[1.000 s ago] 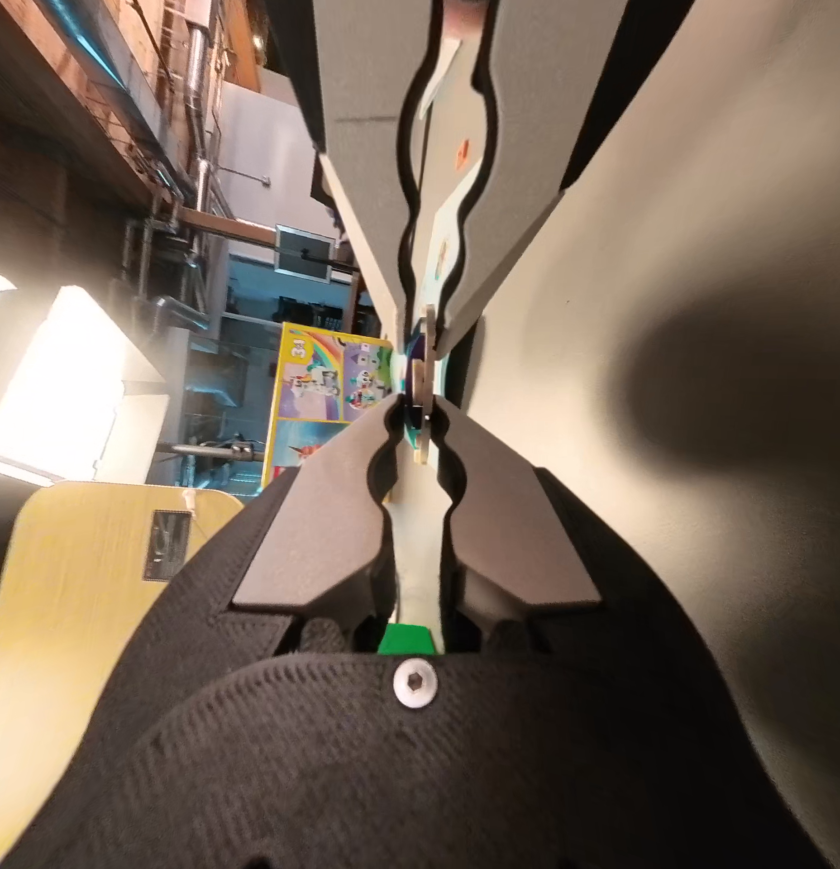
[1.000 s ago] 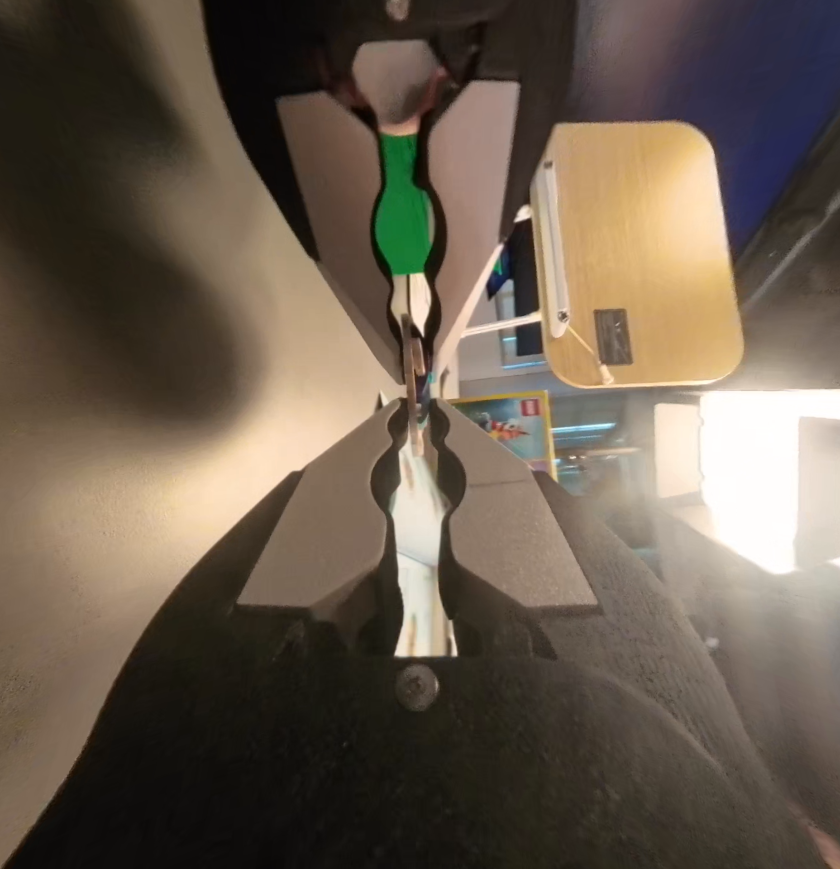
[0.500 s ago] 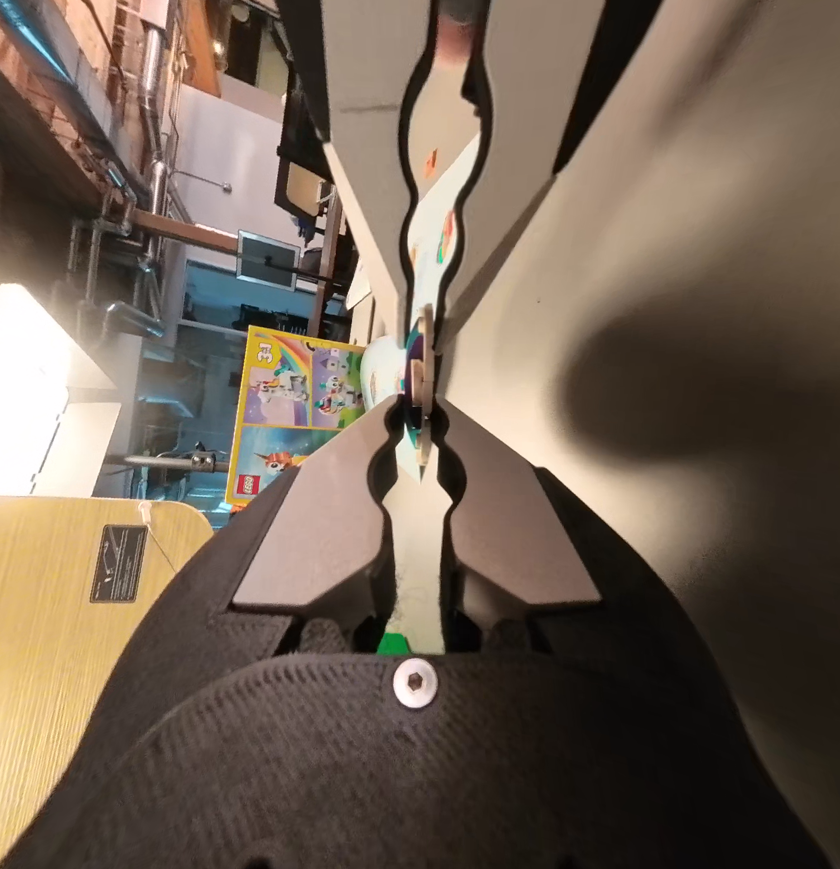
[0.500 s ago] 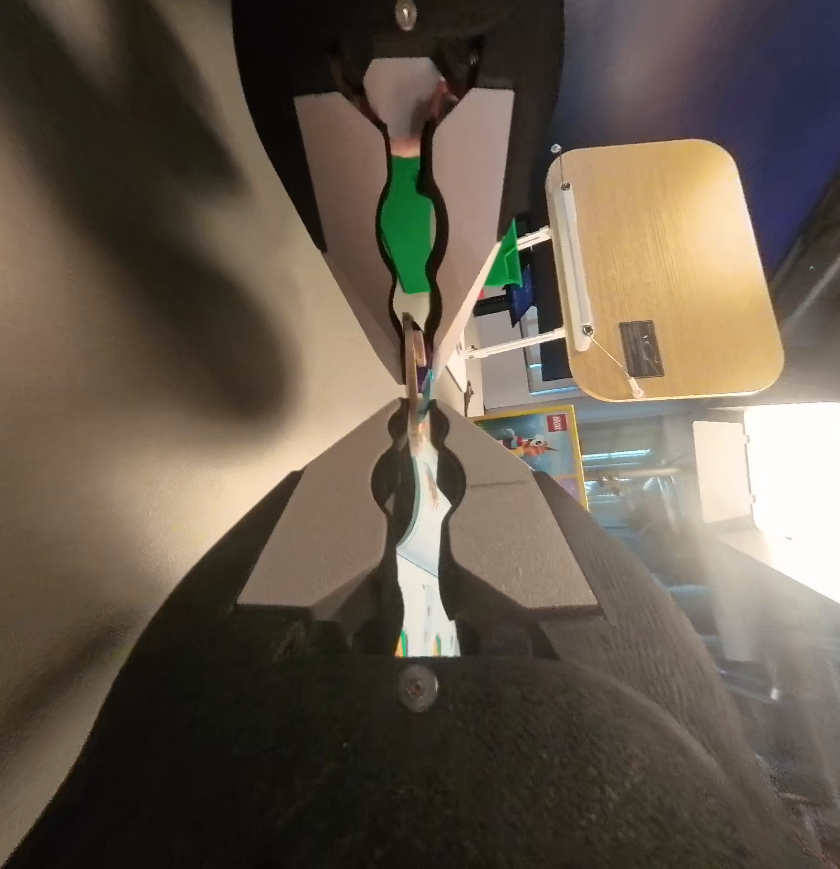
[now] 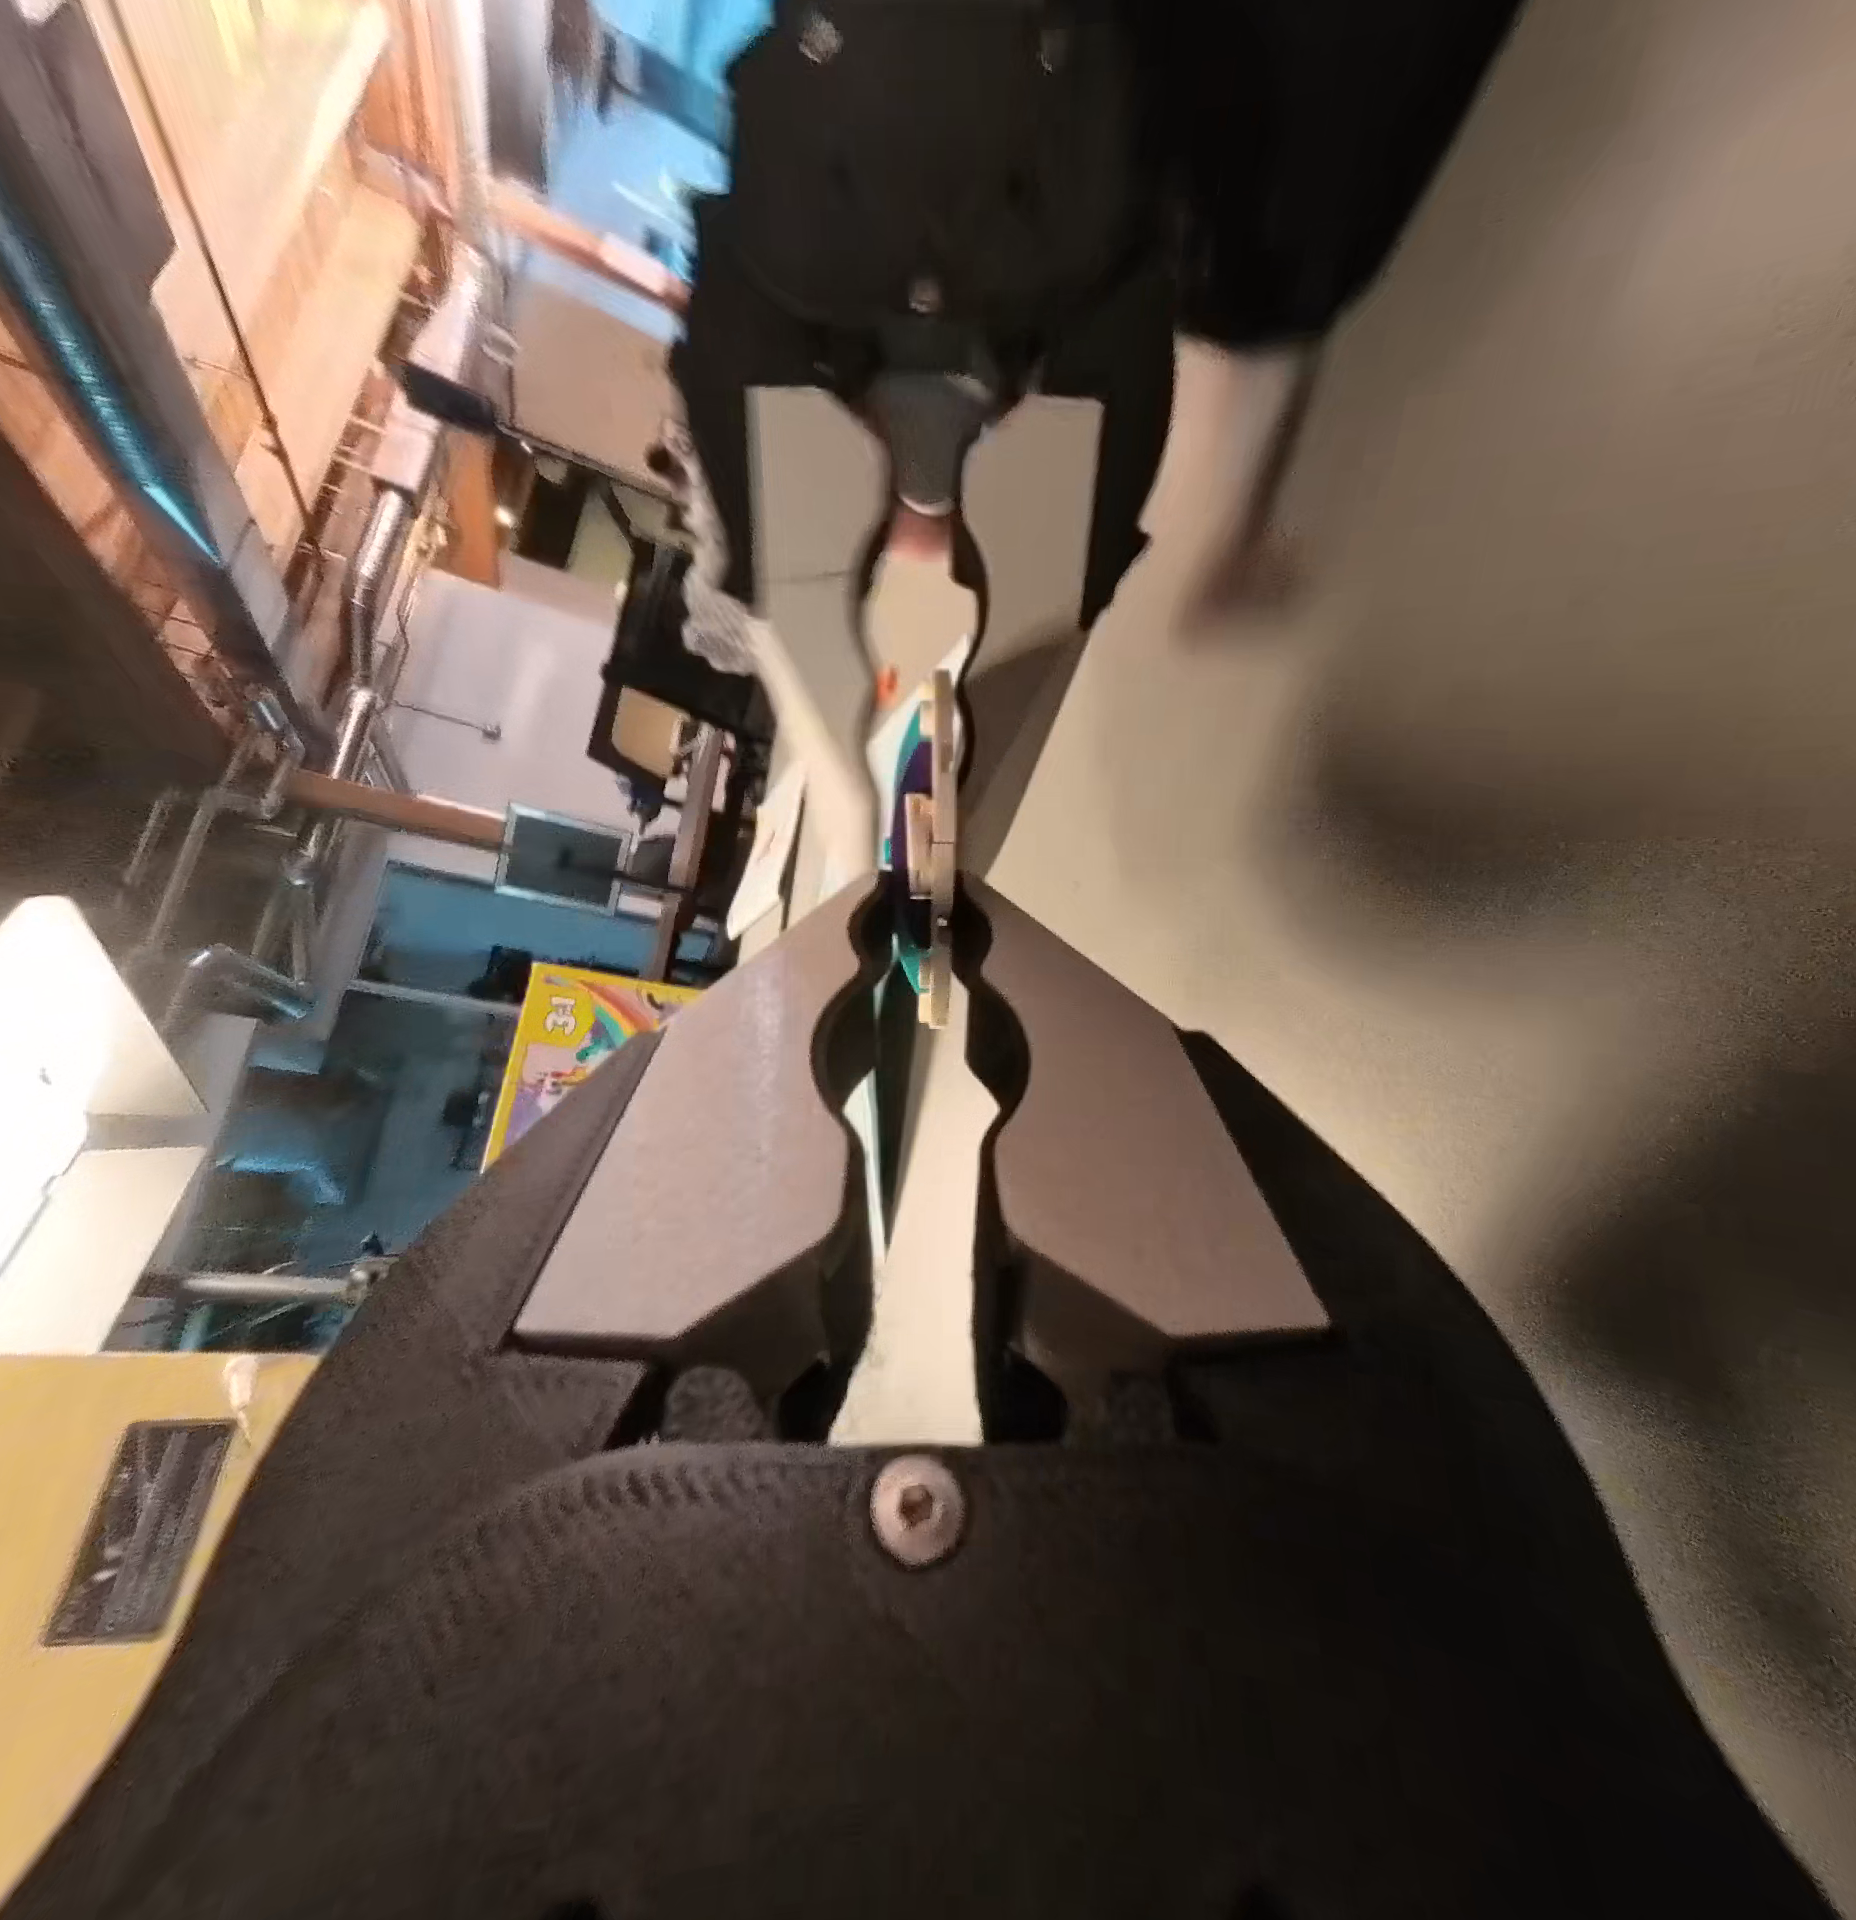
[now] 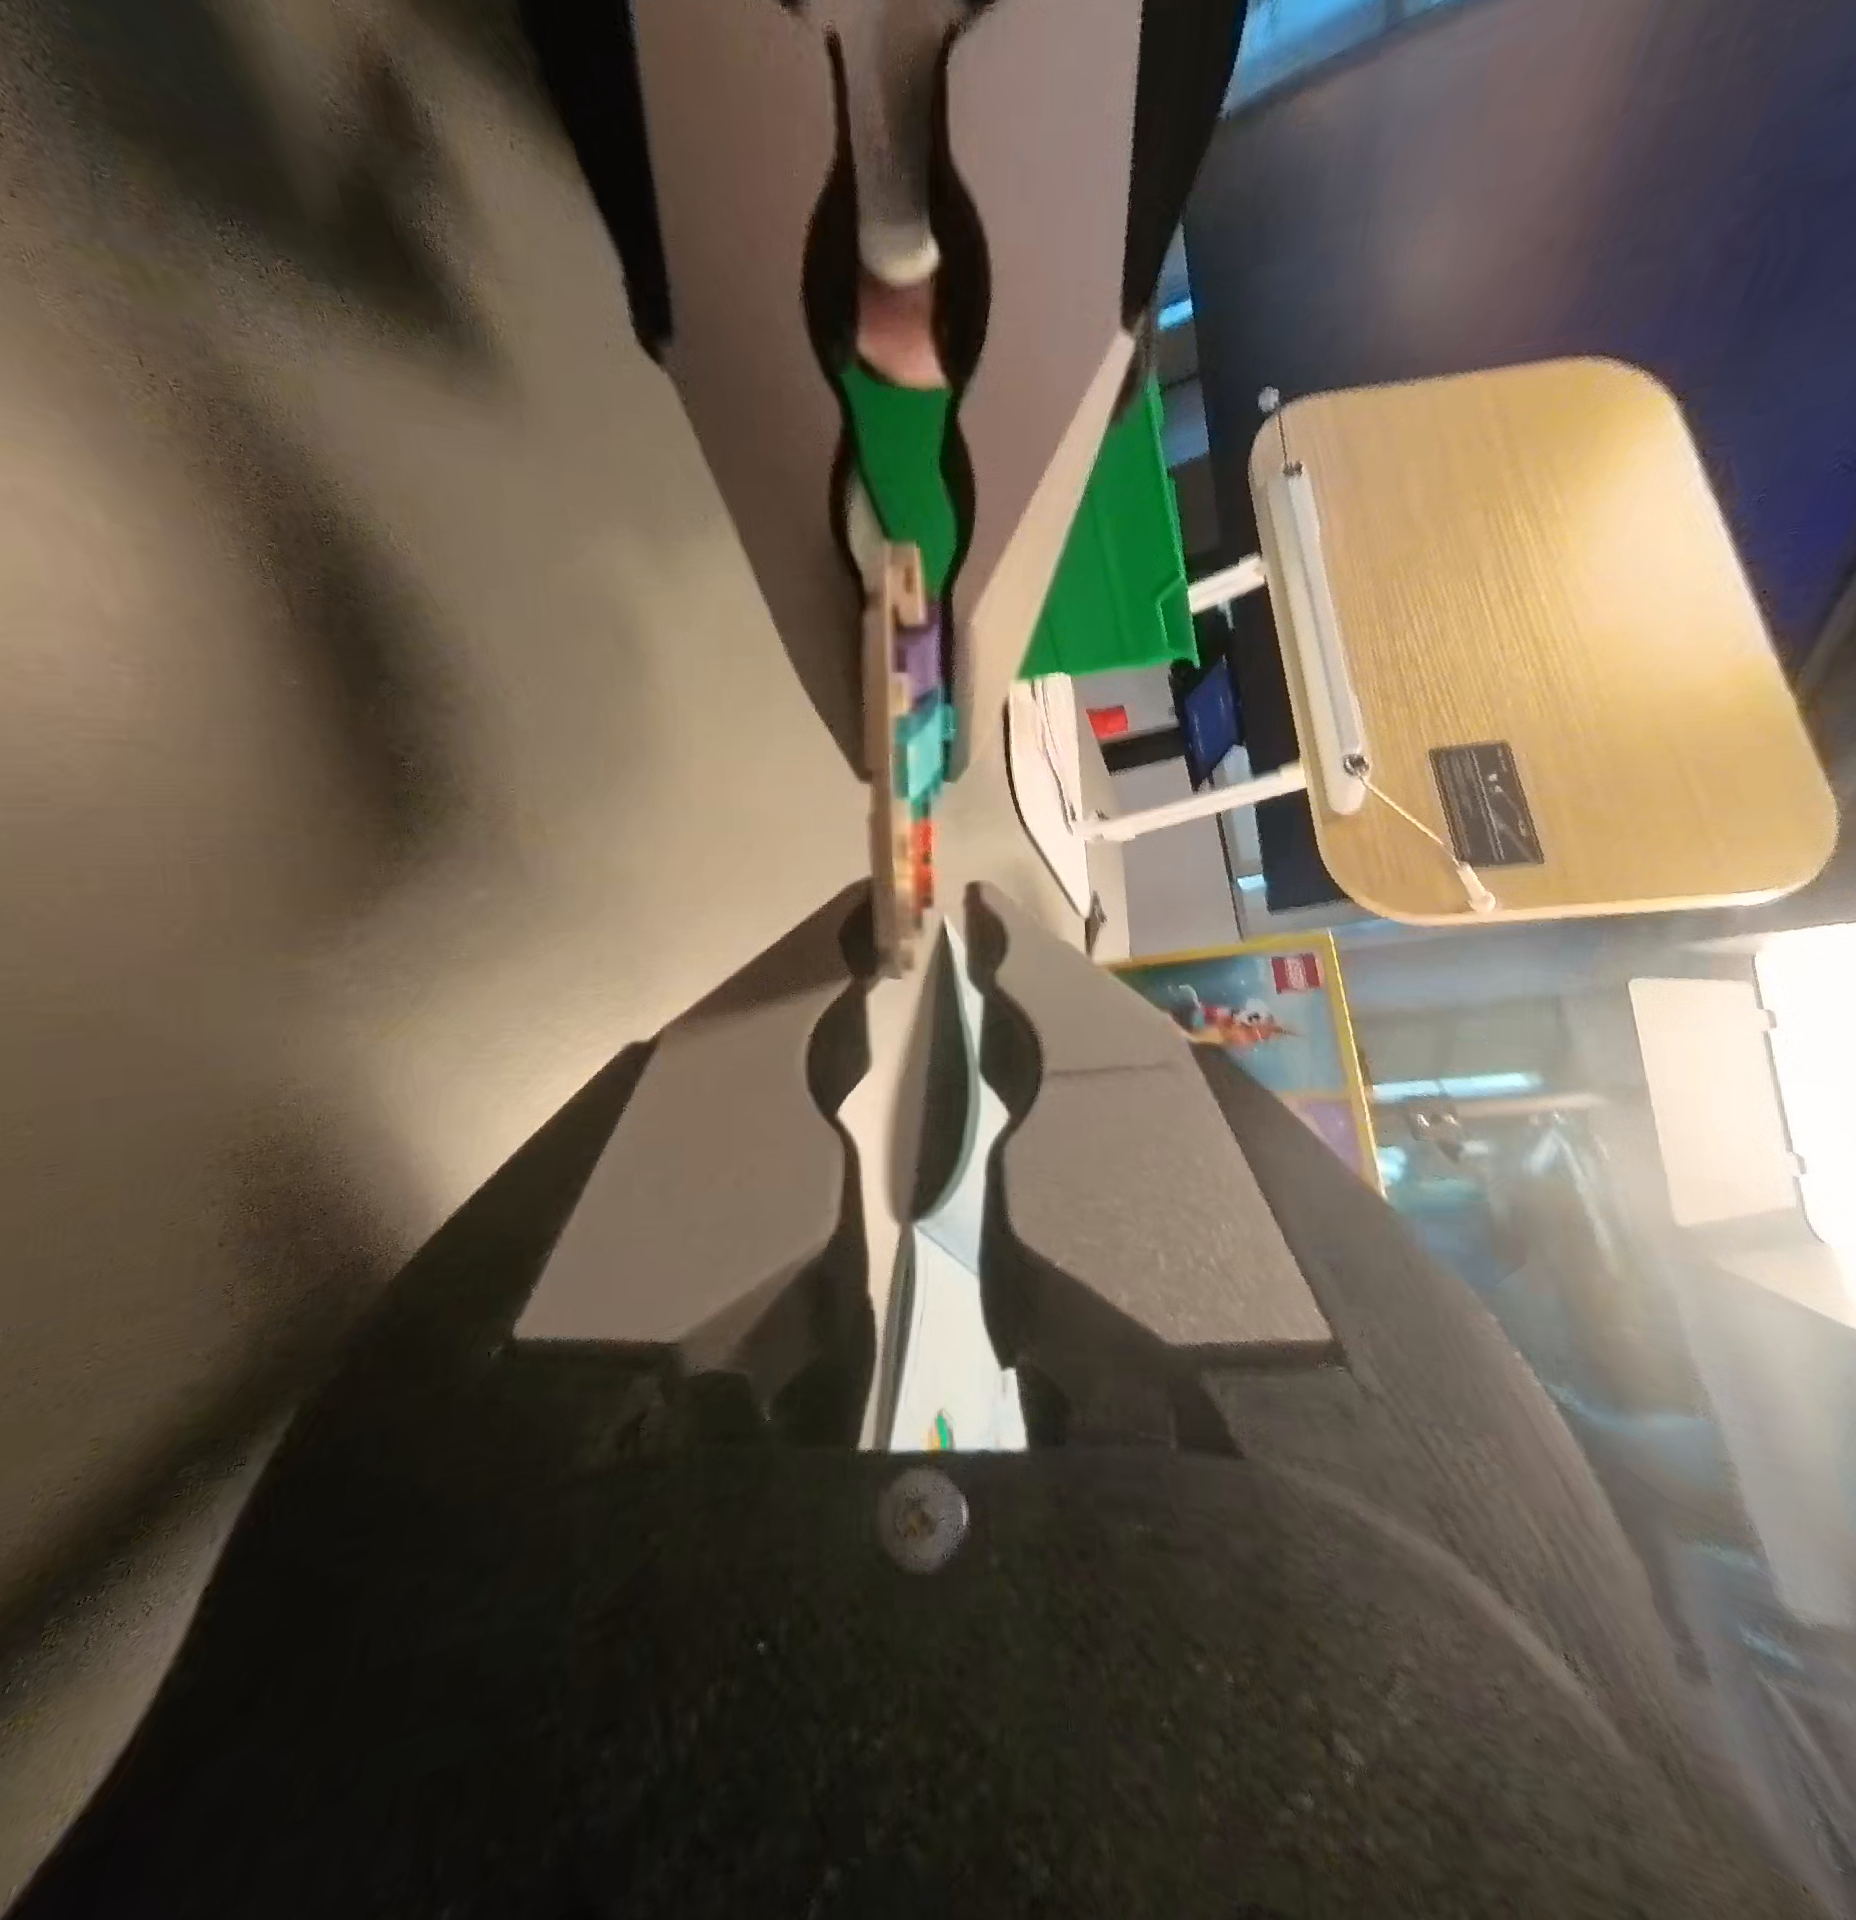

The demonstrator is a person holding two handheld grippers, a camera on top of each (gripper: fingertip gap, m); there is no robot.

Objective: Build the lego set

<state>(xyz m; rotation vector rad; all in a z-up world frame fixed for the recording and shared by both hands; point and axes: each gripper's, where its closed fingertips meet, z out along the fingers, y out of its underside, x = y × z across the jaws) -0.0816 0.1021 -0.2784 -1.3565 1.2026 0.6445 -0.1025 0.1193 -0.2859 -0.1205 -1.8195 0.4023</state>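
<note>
Two grippers pinch one thin, studded tan plate.

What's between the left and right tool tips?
A tan lego plate carrying purple, teal and red bricks bridges right tool and left tool; clearest in right wrist view.

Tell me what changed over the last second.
The right gripper and left gripper drew apart along the tan plate, baring its purple, teal and red bricks. The right now sits at the plate's very end; whether it still grips is unclear. The left still clamps the other end. The box stays behind.
</note>
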